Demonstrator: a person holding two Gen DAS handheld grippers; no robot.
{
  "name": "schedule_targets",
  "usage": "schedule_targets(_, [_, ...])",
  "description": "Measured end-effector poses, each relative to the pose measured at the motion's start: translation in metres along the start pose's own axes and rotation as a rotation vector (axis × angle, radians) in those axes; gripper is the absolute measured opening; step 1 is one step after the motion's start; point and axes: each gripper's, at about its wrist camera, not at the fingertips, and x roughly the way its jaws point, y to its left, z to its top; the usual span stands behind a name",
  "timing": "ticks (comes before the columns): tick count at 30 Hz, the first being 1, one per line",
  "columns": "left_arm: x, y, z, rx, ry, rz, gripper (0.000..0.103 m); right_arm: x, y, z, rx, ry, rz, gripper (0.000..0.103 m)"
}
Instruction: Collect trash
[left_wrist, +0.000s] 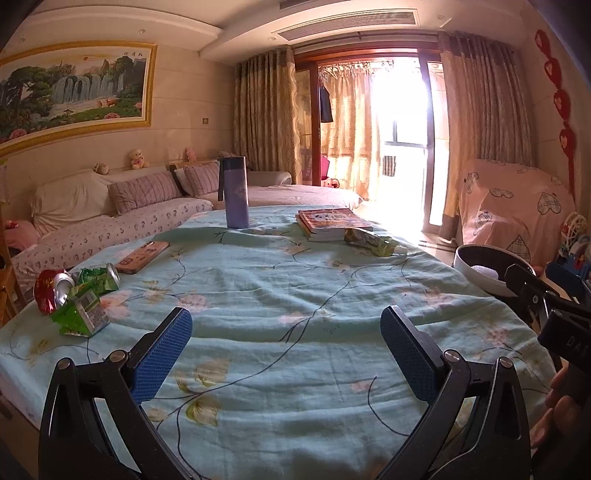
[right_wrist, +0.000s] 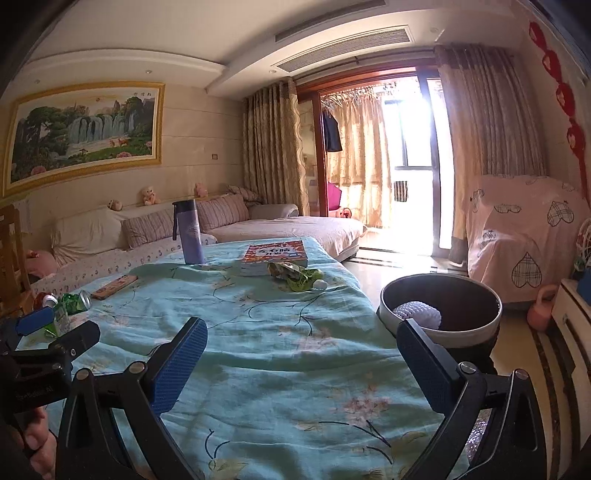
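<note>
Two hand-held grippers hover low over a table draped in a pale green floral cloth. The left gripper has its blue-padded fingers spread wide with nothing between them, and the right gripper is spread the same way, also empty. Much of each tool is cut off by the bottom edge of its own view, and only a sliver of the person's hand shows at the right border of the left view. The trash lies in two groups. At the far left edge of the table sit a crushed red can, a crushed green can and a flattened green carton, touching one another; in the right view the left gripper partly hides this pile. Toward the far right of the table, a crumpled green wrapper rests just beside a stack of books, its print too small to read. A phone lies flat between the cans and a purple bottle standing upright near the table's far edge. Off the table's right side stands a round dark bin with a white rim, holding something white and knobbly that is hard to identify. A sofa runs along the wall behind.
</note>
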Motion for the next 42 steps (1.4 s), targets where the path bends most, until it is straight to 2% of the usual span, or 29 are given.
schedule_targets(11, [-0.004, -0.002, 0.0, 0.011, 0.005, 0.025, 0.103, 0.002, -0.009, -0.005, 0.051, 0.028, 0.02, 0.103])
schedule_targets(25, [-0.007, -0.006, 0.001, 0.022, -0.001, 0.02, 0.103, 0.003, -0.016, -0.009, 0.072, 0.051, 0.026, 0.103])
schedule_targets(42, [-0.007, -0.006, 0.0, 0.015, -0.002, 0.022, 0.103, -0.003, -0.015, -0.006, 0.065, 0.031, 0.029, 0.103])
